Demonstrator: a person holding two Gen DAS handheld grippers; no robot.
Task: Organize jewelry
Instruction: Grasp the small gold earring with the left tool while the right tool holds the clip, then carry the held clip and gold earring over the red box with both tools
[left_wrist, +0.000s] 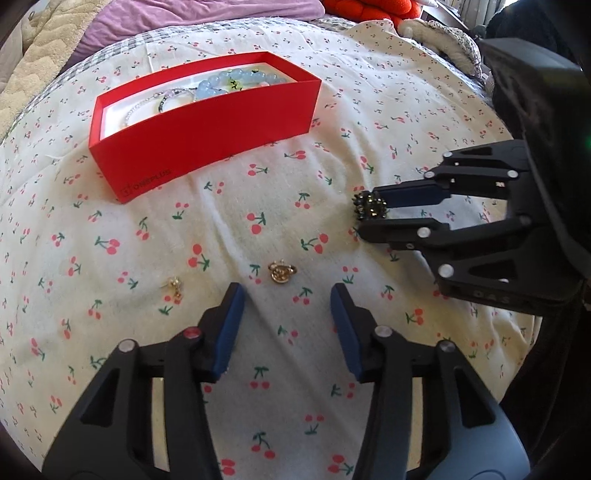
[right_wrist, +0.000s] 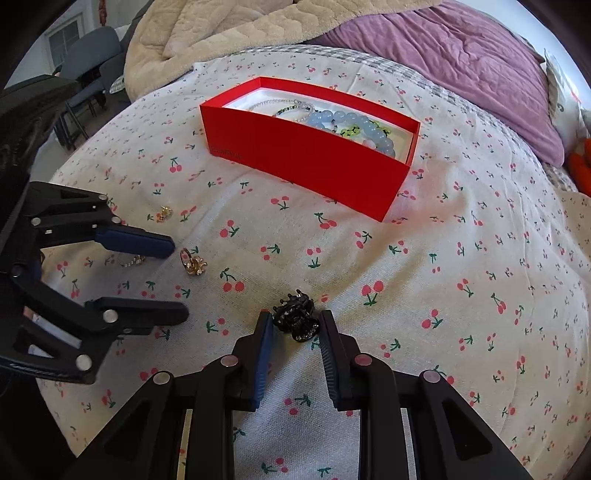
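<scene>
A red box lies open on the cherry-print bedspread and holds several bead bracelets. My left gripper is open and low over the cloth. A gold ring lies just ahead of its fingertips, untouched. A small gold earring sits to the left of the left finger. My right gripper is shut on a black hair clip, which rests on the bedspread with both pads against its sides.
A pearl-set piece peeks out from under the left gripper's far finger. A purple quilt and a beige blanket are bunched behind the box. Red-orange plush lies at the far edge. Chairs stand beyond the bed.
</scene>
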